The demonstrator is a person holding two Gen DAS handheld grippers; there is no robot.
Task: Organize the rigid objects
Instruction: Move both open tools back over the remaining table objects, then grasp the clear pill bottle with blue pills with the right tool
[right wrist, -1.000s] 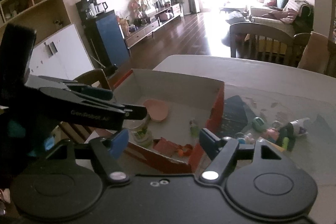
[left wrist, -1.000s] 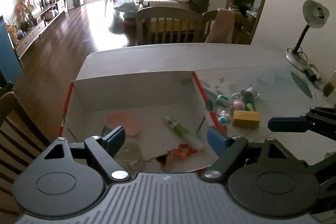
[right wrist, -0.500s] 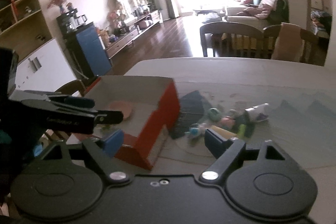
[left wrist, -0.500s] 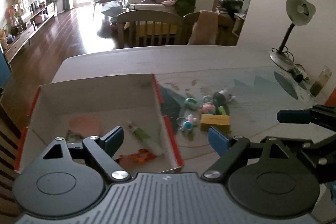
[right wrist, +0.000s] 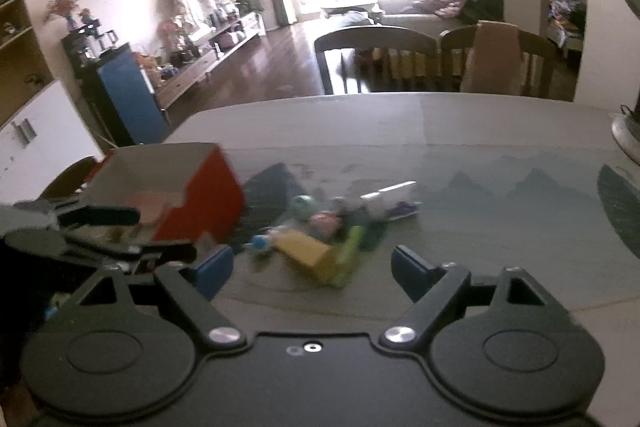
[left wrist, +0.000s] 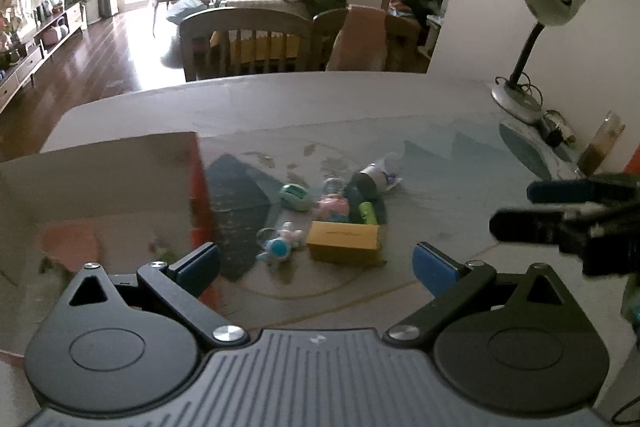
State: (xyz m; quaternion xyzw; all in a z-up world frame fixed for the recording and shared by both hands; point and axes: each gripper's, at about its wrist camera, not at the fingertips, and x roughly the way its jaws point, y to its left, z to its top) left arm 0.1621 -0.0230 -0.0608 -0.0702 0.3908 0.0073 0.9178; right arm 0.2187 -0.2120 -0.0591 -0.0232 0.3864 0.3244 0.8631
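Table [left wrist: 440, 115]; left gripper [left wrist: 316, 263] angled down, jaws just widened, empty.

Both wrist views look forward and steeply down along their blue-padded fingers [left wrist: 434, 269] at the grey worktop [left wrist: 280, 103], fairly near. Both share the red-sided cardboard box [right wrist: 208, 199], the flat yellow box [left wrist: 344, 241] and the wooden chairs [right wrist: 376, 61] beyond.

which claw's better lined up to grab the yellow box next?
Probably left. The yellow box sits centred ahead of the open, empty left claw. The right claw, also open, sees it off-centre and angled.
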